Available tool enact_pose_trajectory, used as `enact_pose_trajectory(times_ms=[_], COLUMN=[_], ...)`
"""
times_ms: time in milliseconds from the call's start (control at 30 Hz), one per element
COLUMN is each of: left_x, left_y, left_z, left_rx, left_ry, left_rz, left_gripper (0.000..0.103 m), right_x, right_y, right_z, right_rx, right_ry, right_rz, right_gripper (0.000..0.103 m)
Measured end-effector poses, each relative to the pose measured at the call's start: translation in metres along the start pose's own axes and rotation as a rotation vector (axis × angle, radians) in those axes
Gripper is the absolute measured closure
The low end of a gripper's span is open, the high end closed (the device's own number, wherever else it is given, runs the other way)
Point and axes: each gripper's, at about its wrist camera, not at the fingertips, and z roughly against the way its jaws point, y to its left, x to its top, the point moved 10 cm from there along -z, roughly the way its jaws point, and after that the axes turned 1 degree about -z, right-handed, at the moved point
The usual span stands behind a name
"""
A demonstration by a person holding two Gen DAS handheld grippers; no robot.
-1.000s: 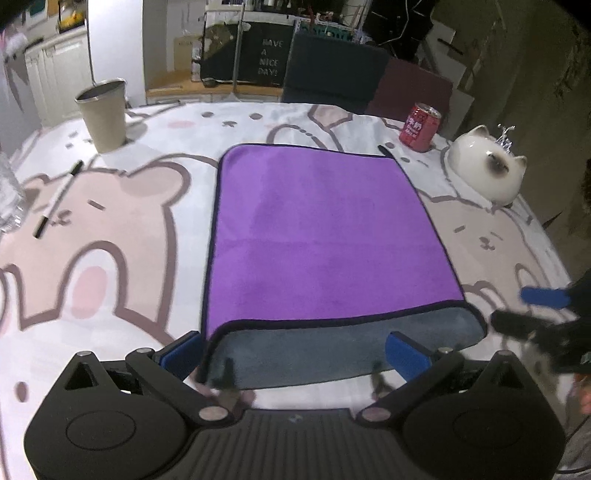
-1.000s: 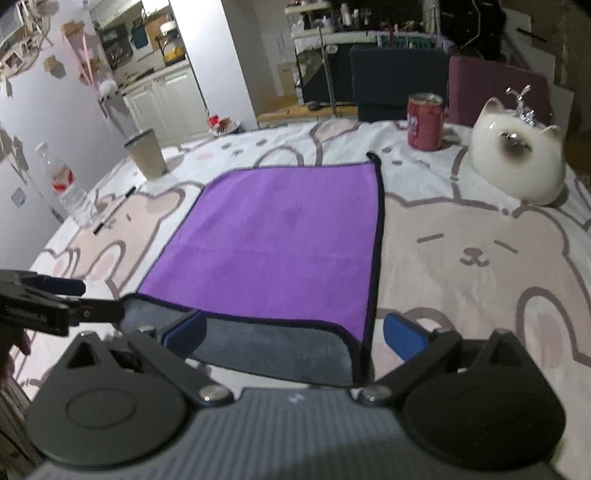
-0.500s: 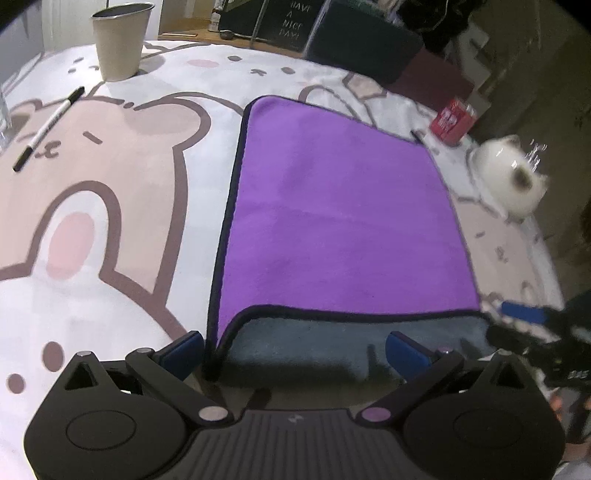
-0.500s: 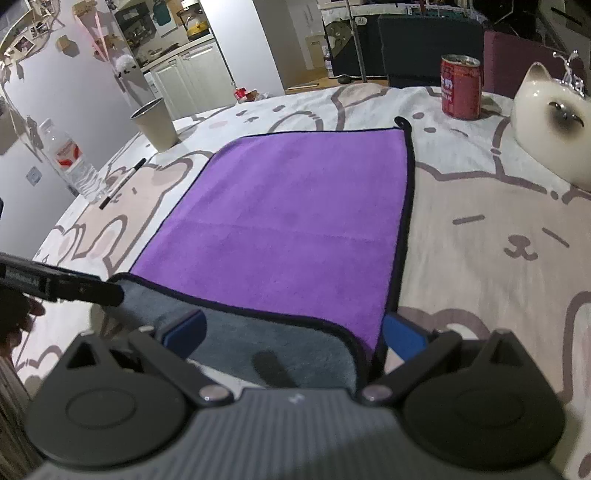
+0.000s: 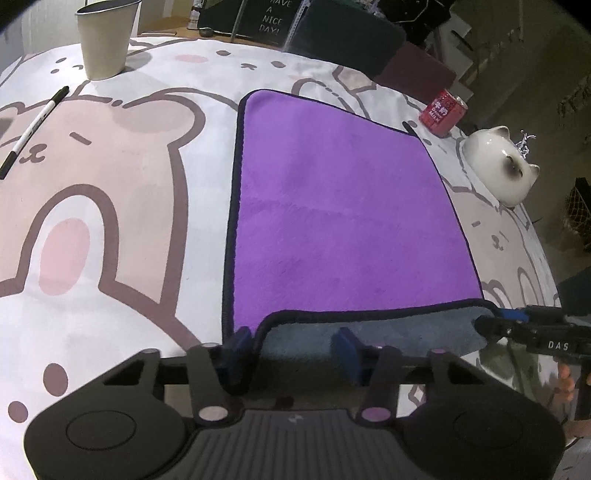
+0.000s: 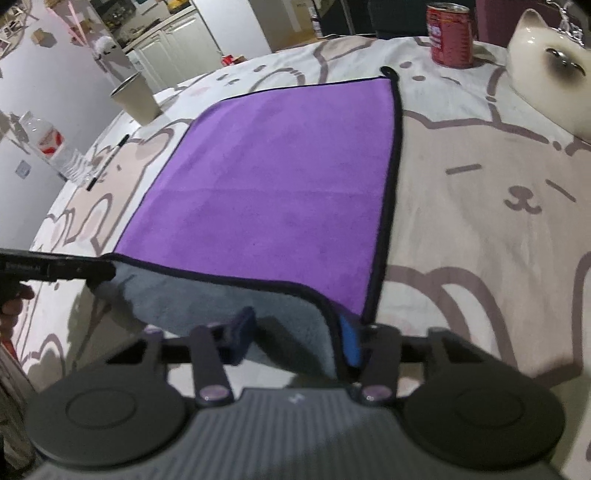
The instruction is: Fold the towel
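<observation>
Dim indoor light, dark fisheye corners, right view slightly blurred.

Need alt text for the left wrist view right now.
The left hand-held gripper straddles the near-left corner of a purple towel, whose grey underside is turned up. The right hand-held gripper meets the opposite corner. Behind stand a cup and red can.

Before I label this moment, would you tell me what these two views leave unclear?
- Left gripper: whether its pads pinch the towel or only straddle the corner.
- Right gripper: the towel's grey flap hides its right pad's contact.
- Soda can: top cut off by the frame edge.
- Right wrist view: motion-blurred.
</observation>
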Motion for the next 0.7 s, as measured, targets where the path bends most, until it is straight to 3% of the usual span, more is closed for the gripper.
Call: enact_pose_trajectory(times_ms=[233, 300, 433, 700], left_x=[-0.006, -0.007, -0.008, -0.003], left_y=[0.005, 0.006, 0.007, 0.003], left_z=[0.0, 0.0, 0.0, 0.004], left_rx=[0.01, 0.02, 0.044, 0.056], left_ry=[0.026, 0.032, 0.042, 0.012], left_rz=[0.004, 0.004, -0.007, -0.037], left_gripper=[0.074, 0.077, 0.097, 0.098], right_x=[-0.007, -0.01, -0.013, -0.011], right_y=[-0.004, -0.001, -0.001, -0.001], right_z=[0.004, 0.004, 0.005, 0.007], right_rx=[-0.003, -0.008, -0.023, -0.05], right_ry=[0.022, 0.032, 0.035, 0.016], right_rz=[0.001, 0.011, 0.01, 0.014], right_gripper=[0.082, 0.085, 0.093, 0.097])
